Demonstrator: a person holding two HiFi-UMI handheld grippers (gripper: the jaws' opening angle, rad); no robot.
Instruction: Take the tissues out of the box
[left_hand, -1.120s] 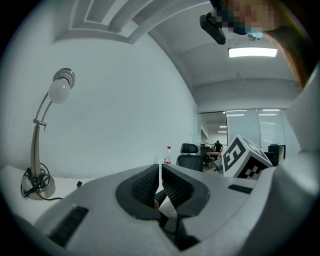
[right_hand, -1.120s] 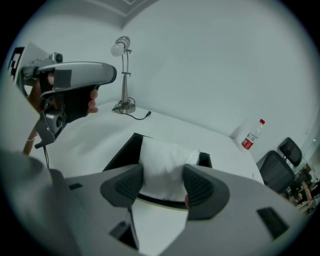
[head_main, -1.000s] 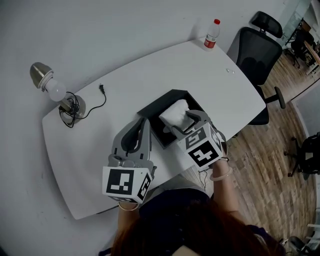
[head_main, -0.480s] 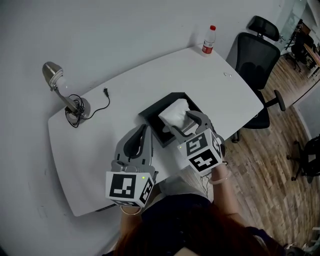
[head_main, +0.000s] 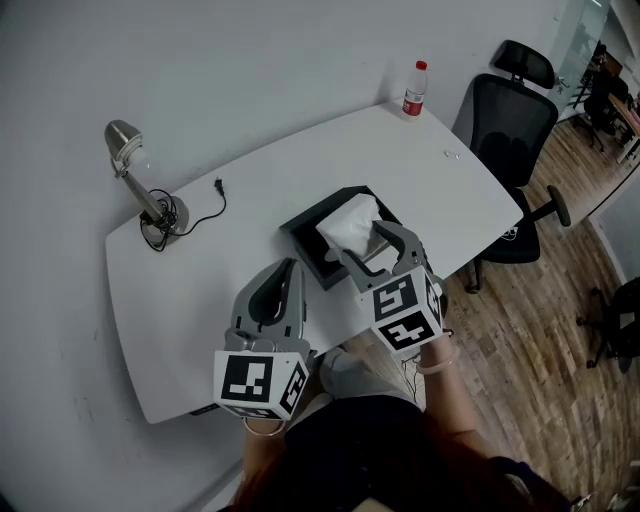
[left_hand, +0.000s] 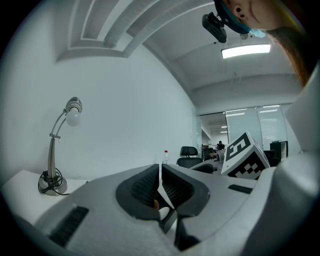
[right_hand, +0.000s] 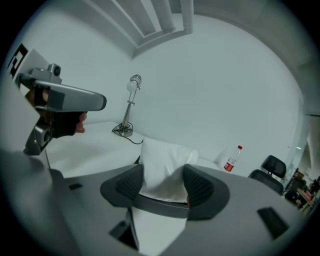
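Right gripper (head_main: 368, 250) jaws wide, clamped on white tissue wad (head_main: 347, 222), which hides most of the black open box (head_main: 300, 228) at frame centre. Left gripper (head_main: 288, 272) jaws closed, empty.

The left gripper (head_main: 292, 266) and right gripper (head_main: 366, 243) are grey with black-and-white square markings at the rear.

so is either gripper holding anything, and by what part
The right gripper pinches the white tissues around their middle, over the black box. The left gripper is shut on nothing.
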